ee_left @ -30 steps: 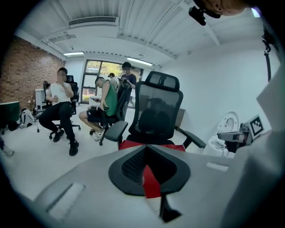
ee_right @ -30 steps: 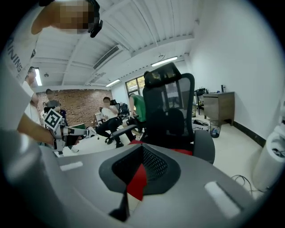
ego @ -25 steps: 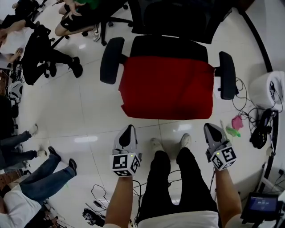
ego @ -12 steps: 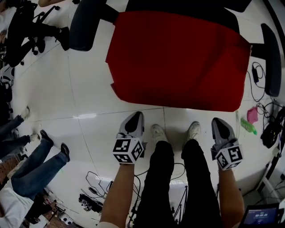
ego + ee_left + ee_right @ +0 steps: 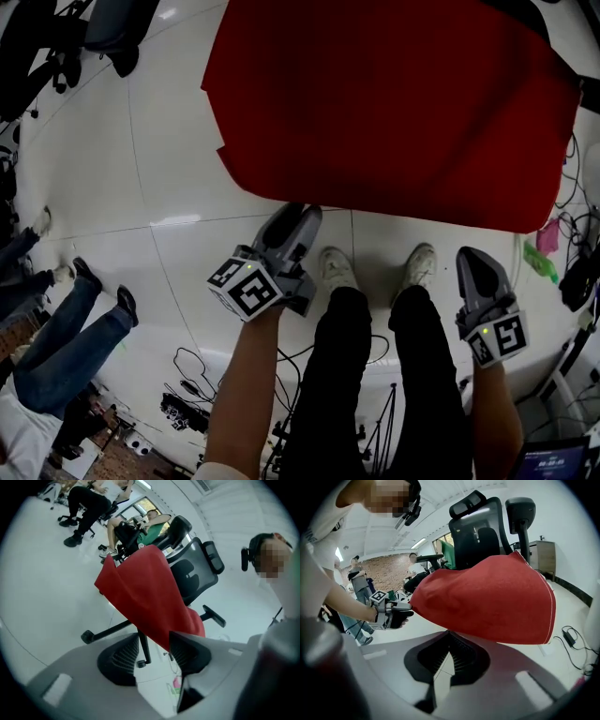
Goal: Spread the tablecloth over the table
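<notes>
The red tablecloth [image 5: 394, 103] lies draped over the seat of a black office chair [image 5: 197, 573], its edges hanging down. My left gripper [image 5: 302, 217] reaches the cloth's near edge. Its jaws are opening; in the left gripper view [image 5: 154, 641] they stand apart with only the chair's base and floor between them, and the cloth's [image 5: 150, 592] lowest corner hangs just over the right jaw. My right gripper [image 5: 472, 258] is shut, a short way before the cloth's near right edge. In the right gripper view [image 5: 449, 634] the cloth [image 5: 487, 597] hangs just above the closed tips.
My own legs and white shoes [image 5: 336, 267] stand between the grippers. Cables [image 5: 192, 370] trail over the white floor behind me; pink and green items [image 5: 544, 248] lie at the right. Other people [image 5: 56, 347] sit at the left, and more chairs [image 5: 103, 28] stand far left.
The view has dropped toward the chair, so the cloth fills more of it. Both grippers came down. The left gripper rolled, reached the cloth's edge and opened its jaws.
</notes>
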